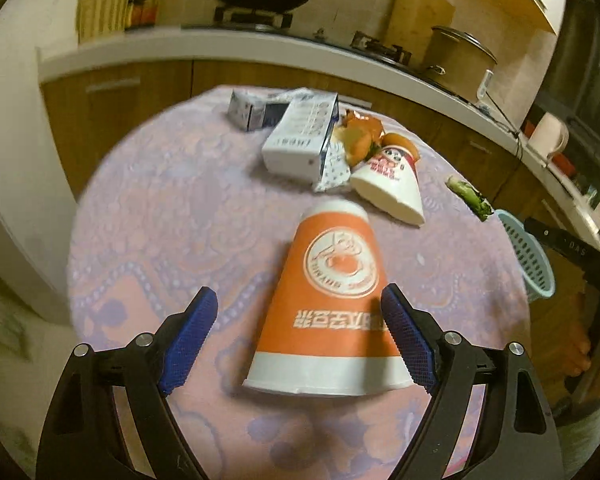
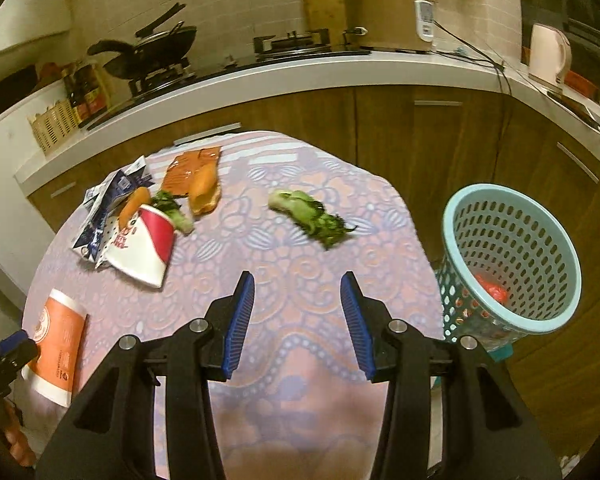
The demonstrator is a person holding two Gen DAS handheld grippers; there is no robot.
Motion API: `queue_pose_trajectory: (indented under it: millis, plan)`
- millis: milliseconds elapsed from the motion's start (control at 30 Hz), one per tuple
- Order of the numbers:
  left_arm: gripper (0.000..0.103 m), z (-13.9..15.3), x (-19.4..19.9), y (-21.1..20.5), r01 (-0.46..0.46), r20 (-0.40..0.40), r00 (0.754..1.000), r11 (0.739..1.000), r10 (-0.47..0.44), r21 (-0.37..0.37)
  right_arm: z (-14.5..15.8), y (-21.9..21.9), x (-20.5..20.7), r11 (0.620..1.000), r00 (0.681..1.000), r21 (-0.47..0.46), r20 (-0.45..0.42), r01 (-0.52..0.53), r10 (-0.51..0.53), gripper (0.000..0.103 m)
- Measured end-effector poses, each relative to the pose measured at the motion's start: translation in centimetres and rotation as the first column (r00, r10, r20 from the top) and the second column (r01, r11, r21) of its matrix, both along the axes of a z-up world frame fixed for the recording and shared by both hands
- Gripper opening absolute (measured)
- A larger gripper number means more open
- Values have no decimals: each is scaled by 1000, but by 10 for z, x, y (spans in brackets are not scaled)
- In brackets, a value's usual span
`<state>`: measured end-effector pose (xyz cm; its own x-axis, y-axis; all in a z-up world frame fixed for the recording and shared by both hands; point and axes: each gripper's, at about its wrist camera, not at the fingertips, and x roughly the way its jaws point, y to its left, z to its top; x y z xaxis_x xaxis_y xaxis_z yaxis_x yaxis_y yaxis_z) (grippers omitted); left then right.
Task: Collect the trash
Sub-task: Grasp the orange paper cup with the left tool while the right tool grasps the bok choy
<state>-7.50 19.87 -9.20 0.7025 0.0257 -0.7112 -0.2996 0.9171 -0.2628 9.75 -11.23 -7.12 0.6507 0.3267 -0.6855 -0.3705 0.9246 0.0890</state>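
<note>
An orange paper cup (image 1: 332,304) lies on its side on the round table, rim toward me. My left gripper (image 1: 300,336) is open around its lower half, one pad (image 1: 408,344) at its right side. The cup also shows at the left of the right wrist view (image 2: 58,340). My right gripper (image 2: 298,320) is open and empty above the table. A leafy vegetable scrap (image 2: 312,218) lies ahead of it. A red and white cup (image 2: 142,244), torn cartons (image 1: 296,140), peels (image 1: 364,136) and an orange wrapper (image 2: 192,168) lie in a pile.
A light blue perforated basket (image 2: 512,264) stands off the table's right edge with something red inside. The table has a patterned pink cloth (image 2: 300,392). A kitchen counter (image 2: 300,76) with a wok, pot and kettle runs behind.
</note>
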Motion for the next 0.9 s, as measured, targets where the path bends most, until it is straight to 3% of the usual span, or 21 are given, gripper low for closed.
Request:
queue_pose_trajectory:
  millis: [100, 233, 367, 733, 900]
  plan:
    - [83, -8, 5, 1, 24, 13, 1000, 996, -23, -89, 2, 4, -3, 1000, 1000, -9, 12, -10, 10, 42]
    - [80, -13, 13, -14, 66, 7, 998, 992, -65, -107, 0, 3, 0, 1000, 1000, -12, 8, -8, 8, 42]
    - [58, -20, 22, -32, 95, -18, 995, 990, -97, -100, -3, -3, 9, 1000, 1000, -18, 7, 4, -4, 42]
    - [54, 20, 36, -50, 105, 76, 992, 994, -104, -10, -17, 1, 77, 999, 1000, -47, -6, -23, 22, 42]
    - [55, 27, 58, -61, 125, 76, 989, 992, -125, 8, -37, 23, 111, 990, 995, -108, -42, -91, 87, 56]
